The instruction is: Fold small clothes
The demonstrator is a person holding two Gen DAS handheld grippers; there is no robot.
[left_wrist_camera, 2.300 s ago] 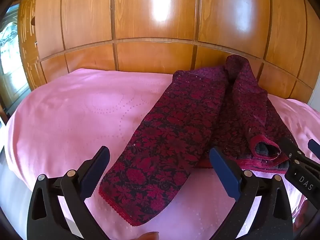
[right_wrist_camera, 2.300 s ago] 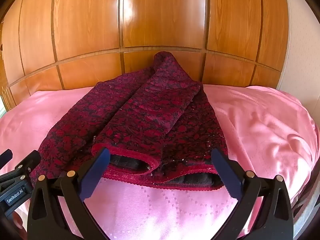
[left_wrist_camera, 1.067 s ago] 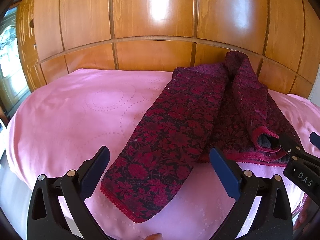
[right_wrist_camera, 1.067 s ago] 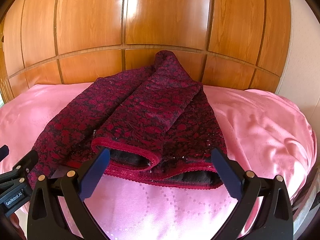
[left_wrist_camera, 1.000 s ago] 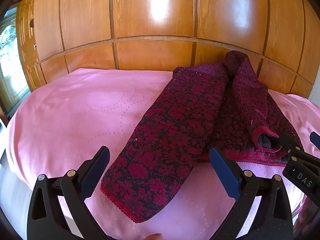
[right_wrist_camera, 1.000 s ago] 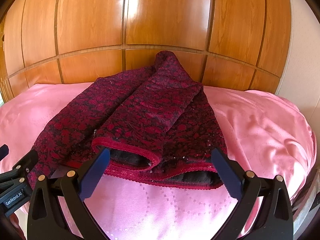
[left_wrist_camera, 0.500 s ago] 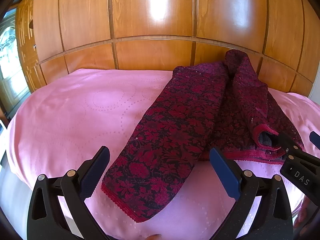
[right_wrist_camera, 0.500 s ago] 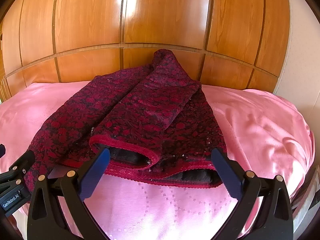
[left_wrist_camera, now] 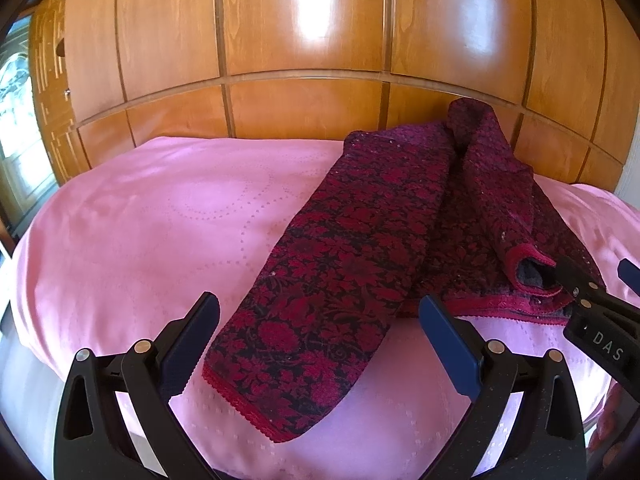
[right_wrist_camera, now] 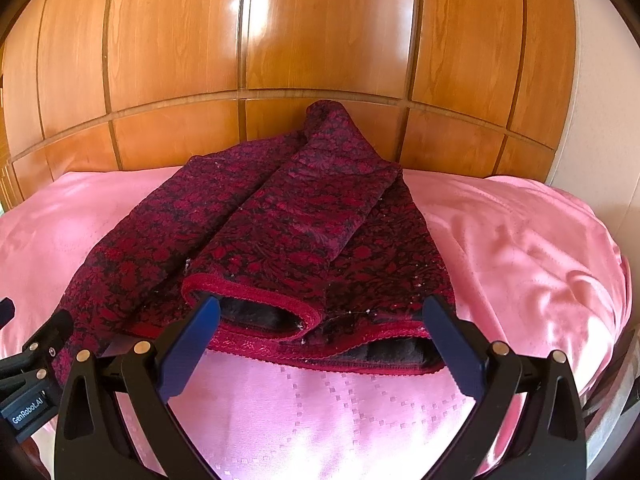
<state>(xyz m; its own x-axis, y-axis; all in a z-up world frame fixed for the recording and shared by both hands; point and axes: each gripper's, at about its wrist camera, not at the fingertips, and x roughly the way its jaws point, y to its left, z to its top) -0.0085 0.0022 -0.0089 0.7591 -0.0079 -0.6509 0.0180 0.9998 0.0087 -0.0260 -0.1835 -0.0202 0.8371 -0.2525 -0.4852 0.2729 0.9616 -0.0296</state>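
Both hand-held grippers (left_wrist_camera: pixel 320 340) (right_wrist_camera: pixel 322 340) spread wide above red floral garment (right_wrist_camera: pixel 280 240).

A pink sheet (left_wrist_camera: pixel 168 216) is covering the bed, its faint dotted pattern catching the light. Glossy wood panels (right_wrist_camera: pixel 320 40) are standing behind it, reflecting bright glare. At the far left a window (left_wrist_camera: pixel 14 120), possibly a glazed door, is showing daylight. A pale wall (right_wrist_camera: pixel 596 80) is rising at right.

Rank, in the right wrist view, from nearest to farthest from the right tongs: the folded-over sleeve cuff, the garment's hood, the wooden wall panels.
1. Sleeve cuff, just ahead of the right tongs, left of centre.
2. Hood, at the garment's far end.
3. Wooden wall panels, behind everything.
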